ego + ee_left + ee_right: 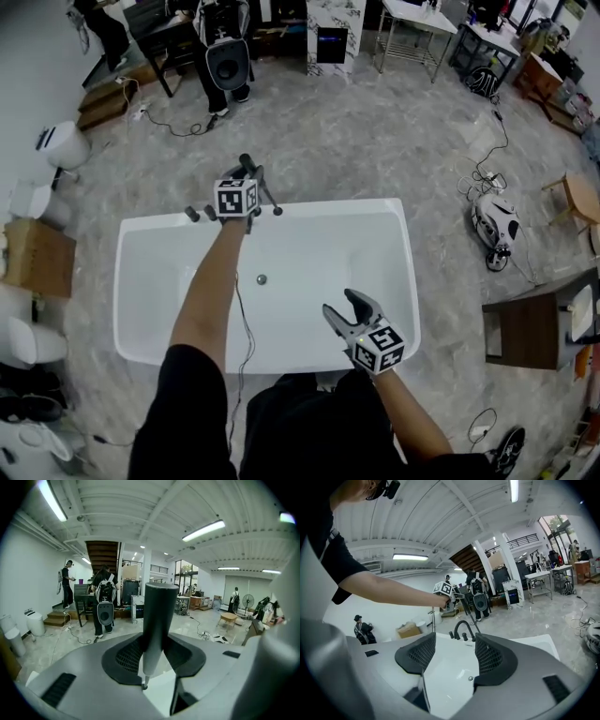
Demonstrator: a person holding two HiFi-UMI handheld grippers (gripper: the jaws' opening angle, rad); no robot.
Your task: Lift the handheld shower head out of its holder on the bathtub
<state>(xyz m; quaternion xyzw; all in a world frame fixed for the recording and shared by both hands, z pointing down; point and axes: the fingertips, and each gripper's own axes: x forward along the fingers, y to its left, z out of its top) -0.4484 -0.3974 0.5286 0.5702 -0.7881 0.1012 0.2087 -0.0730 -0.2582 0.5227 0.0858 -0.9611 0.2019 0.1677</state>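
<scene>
The white bathtub (pixel 398 281) lies below me, with its black faucet (pixel 461 629) and knobs (pixel 192 214) on the far rim. My left gripper (pixel 239 195) is held above that rim and is shut on the dark handle of the shower head (pixel 157 620), which stands upright between the jaws. In the head view the shower head (pixel 247 167) pokes out past the marker cube, and a thin hose (pixel 270 199) runs down from it. My right gripper (pixel 342 307) hovers over the tub's near side. Its jaws are open with nothing between them (pixel 452 656).
A drain (pixel 262 278) sits in the tub floor. A cardboard box (pixel 37 258) stands at the left, a dark side table (pixel 530 328) at the right, and a white device with cables (pixel 495 225) on the floor. A person (pixel 225 56) stands beyond the tub.
</scene>
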